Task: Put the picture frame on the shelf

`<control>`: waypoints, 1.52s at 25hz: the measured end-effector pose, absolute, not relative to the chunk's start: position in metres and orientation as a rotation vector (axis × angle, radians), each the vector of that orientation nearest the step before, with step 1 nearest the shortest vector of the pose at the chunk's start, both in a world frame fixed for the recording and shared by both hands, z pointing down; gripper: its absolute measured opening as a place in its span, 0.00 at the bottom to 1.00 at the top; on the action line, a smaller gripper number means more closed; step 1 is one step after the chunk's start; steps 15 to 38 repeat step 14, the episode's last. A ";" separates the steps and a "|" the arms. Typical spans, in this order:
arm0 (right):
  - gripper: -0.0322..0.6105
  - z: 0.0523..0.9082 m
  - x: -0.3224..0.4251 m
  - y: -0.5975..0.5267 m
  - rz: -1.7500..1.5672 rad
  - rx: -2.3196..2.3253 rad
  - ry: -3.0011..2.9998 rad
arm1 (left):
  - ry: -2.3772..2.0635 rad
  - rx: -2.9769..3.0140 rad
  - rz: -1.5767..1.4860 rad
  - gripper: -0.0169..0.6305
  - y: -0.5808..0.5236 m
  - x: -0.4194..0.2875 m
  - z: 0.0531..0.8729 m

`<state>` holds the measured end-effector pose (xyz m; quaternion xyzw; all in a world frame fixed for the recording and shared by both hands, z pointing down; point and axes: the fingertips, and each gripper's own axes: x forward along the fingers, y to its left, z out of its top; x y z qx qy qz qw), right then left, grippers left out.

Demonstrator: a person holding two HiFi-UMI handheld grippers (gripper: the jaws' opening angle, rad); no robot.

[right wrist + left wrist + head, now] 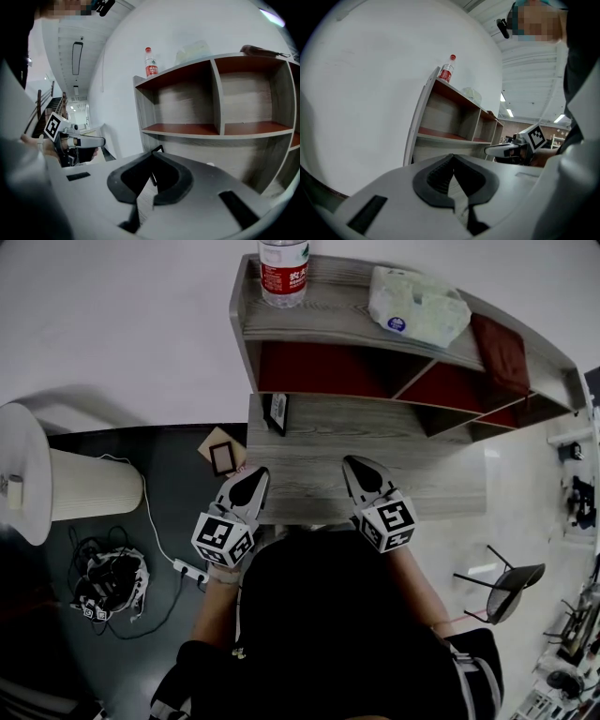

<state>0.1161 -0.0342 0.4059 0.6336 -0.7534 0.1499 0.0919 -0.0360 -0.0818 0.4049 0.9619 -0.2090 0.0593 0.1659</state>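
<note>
Both grippers — left (255, 476), right (357, 467) — have jaws together with nothing in them, at the worktop (412, 456) front edge. Frame (277, 413) stands on edge at the worktop's left, under the shelf (328, 324) bays — fits pre-pickup or already set down. It looks tippy, so any grasp wants its top rail.

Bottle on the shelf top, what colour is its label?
The bottle has a red label; the head view shows it best.

shelf (328, 322): grey wood grain, matt
bottle (283, 268): clear plastic, glossy, smooth
left gripper (453, 155): matt grey plastic w/ ribbed blk pads (433, 180)
</note>
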 end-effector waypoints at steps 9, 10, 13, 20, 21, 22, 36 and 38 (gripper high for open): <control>0.05 0.410 0.116 -0.033 0.455 1.885 -2.233 | -0.589 2.776 0.153 0.04 -0.076 -0.032 0.397; 0.05 0.409 0.116 -0.033 0.454 1.886 -2.235 | -0.588 2.782 0.150 0.04 -0.075 -0.031 0.396; 0.05 0.410 0.115 -0.031 0.448 1.885 -2.239 | -0.592 2.793 0.148 0.04 -0.073 -0.030 0.394; 0.05 0.410 0.115 -0.031 0.447 1.884 -2.240 | -0.594 2.795 0.148 0.04 -0.072 -0.029 0.394; 0.05 0.410 0.115 -0.031 0.447 1.884 -2.240 | -0.594 2.795 0.148 0.04 -0.072 -0.029 0.394; 0.05 0.410 0.115 -0.031 0.447 1.884 -2.240 | -0.594 2.795 0.148 0.04 -0.072 -0.029 0.394; 0.05 0.410 0.115 -0.031 0.447 1.884 -2.240 | -0.594 2.795 0.148 0.04 -0.072 -0.029 0.394; 0.05 0.410 0.115 -0.031 0.447 1.884 -2.240 | -0.594 2.795 0.148 0.04 -0.072 -0.029 0.394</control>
